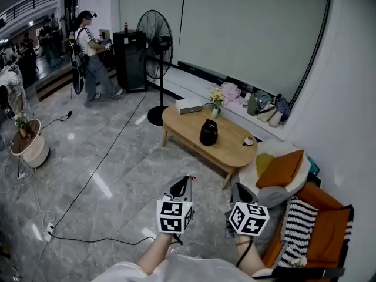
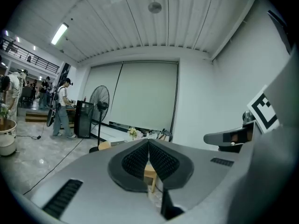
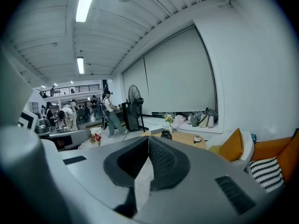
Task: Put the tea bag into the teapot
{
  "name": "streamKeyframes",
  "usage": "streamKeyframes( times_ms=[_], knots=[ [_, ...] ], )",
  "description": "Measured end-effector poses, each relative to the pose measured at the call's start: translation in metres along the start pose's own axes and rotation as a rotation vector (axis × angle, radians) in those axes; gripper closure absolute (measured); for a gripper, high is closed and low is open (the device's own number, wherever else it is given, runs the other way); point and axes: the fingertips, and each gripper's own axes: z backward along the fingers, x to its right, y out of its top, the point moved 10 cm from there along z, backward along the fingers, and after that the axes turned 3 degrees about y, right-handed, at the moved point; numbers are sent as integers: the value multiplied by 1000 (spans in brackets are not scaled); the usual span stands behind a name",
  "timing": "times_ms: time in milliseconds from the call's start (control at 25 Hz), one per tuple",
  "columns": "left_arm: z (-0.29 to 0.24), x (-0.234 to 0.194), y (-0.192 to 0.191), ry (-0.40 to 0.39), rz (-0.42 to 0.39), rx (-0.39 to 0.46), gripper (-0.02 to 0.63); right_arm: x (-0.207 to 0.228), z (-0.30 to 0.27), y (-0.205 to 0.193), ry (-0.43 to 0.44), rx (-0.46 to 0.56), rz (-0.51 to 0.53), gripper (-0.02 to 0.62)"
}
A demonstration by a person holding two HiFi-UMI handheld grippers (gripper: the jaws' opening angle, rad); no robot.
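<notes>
Nearest the lens, the left tool (image 1: pixel 183 184) is held low in front of the body with its jaws pressed together on nothing, and the left gripper view confirms the ribbed pads meet with no gap. Just beside it the right tool (image 1: pixel 241 190) is likewise closed and empty, both pointed toward the oval wooden surface (image 1: pixel 232 151). That surface stands well apart across the marble floor, so this reads as an approach with no reason yet to spread either tool. At far left a round planter (image 1: pixel 27 143) sits on the floor, and farther back a person (image 1: pixel 89 50) stands at a dark cabinet. A pedestal fan (image 1: pixel 155 44) stands near the surface's left end. On the surface, from left to right, lie a white box (image 1: pixel 188 105), a small vase of flowers (image 1: pixel 216 98), the black teapot (image 1: pixel 208 132) near the middle, and a small cup (image 1: pixel 248 141) toward the right end. The tea bag cannot be made out from here; it is probably somewhere on that surface. An orange cushion (image 1: pixel 282 168) rests on the seat at right.
</notes>
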Motion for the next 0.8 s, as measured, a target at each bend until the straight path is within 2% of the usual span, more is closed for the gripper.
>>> streamKeyframes(
  times_ms=[400, 800],
  knots=[
    [-7, -13, -8, -37, 0, -19, 591, -8, -10, -14, -34, -41, -64, 561],
    [-48, -16, -14, -34, 17, -55, 591, 18, -43, -12, -65, -81, -73, 561]
  ],
)
